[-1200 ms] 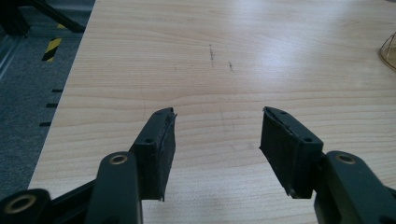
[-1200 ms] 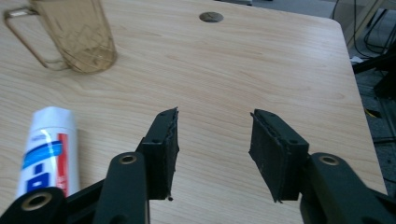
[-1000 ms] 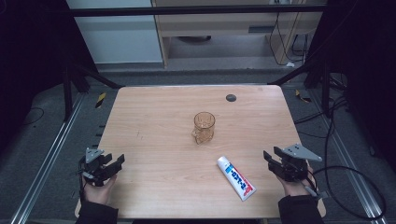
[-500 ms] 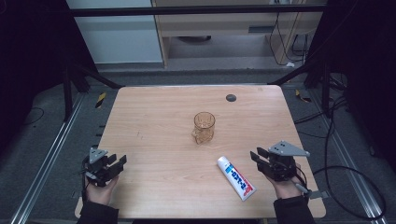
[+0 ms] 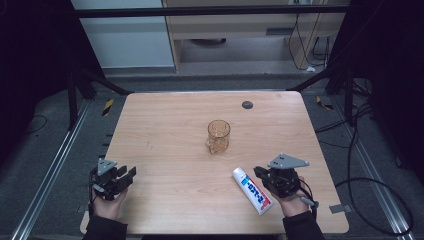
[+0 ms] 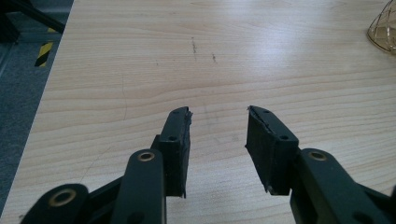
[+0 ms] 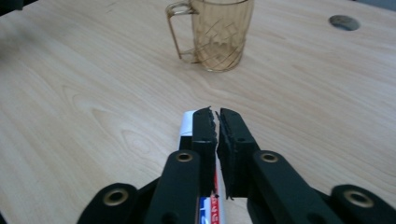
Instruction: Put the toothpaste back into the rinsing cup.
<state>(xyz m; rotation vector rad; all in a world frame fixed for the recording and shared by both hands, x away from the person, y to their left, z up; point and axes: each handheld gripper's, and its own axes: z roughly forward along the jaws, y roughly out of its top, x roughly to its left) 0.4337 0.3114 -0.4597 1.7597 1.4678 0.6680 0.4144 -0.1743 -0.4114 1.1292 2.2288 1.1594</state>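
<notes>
Right gripper (image 5: 263, 176) sits lower right of the high view, held in a hand, just beside the toothpaste tube (image 5: 252, 190), which lies flat on the wooden table (image 5: 165, 130) right of centre near the bottom edge, slanted with its cap end toward the upper left. In the right gripper view its jaws have just been closing and now stand almost together, only a thin slit between the pads, nothing clamped. The tube (image 7: 187, 123) shows under and just beyond the tips there; whether the tips touch it is hard to tell from this angle.

Left gripper (image 5: 127, 174) is at lower left of the high view, over the table's near left corner, well apart from the tube. The left gripper view shows its jaws have just been closing too, yet a clear gap remains between the pads, with bare wood visible through it and nothing held.

Amber glass mug (image 5: 218, 136) stands upright at frame centre, handle toward the lower left, above the tube and apart from it. A small dark round disc (image 5: 247, 104) lies farther up the table.
</notes>
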